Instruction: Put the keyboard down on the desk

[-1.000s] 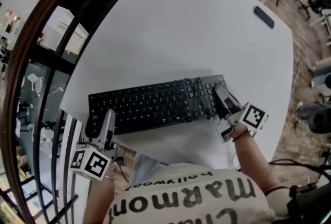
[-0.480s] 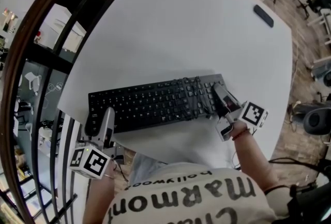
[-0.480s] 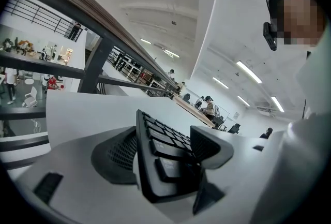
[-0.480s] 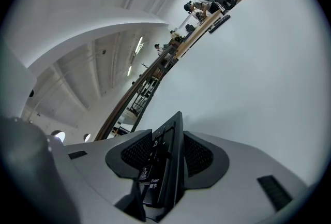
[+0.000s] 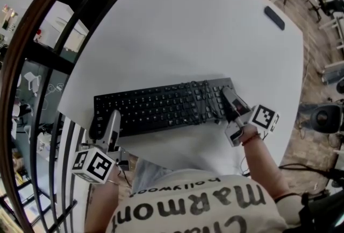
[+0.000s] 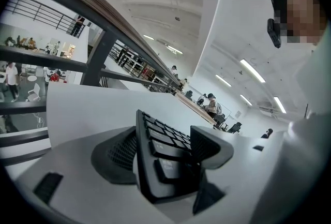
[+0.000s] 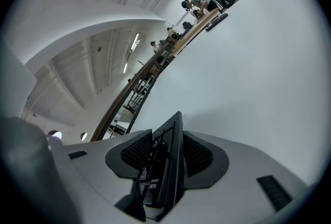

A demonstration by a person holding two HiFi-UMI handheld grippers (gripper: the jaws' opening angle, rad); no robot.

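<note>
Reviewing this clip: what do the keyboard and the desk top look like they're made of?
Keyboard: likely plastic, matte black. It has separate moulded keys with pale printed legends and shows no glare. Desk: a smooth white top, probably laminate or painted board, with an even, grainless surface. Its core cannot be told.

The keyboard (image 5: pixel 161 108) has slid a tiny bit. A second ago its left end was closer to the near left corner of the bench (image 5: pixel 215 27). Now that end sits a little farther in from the corner. The left gripper (image 5: pixel 113 119), with its jaws on that end, has gone along with it, and its marker cube has come up a touch.
</note>
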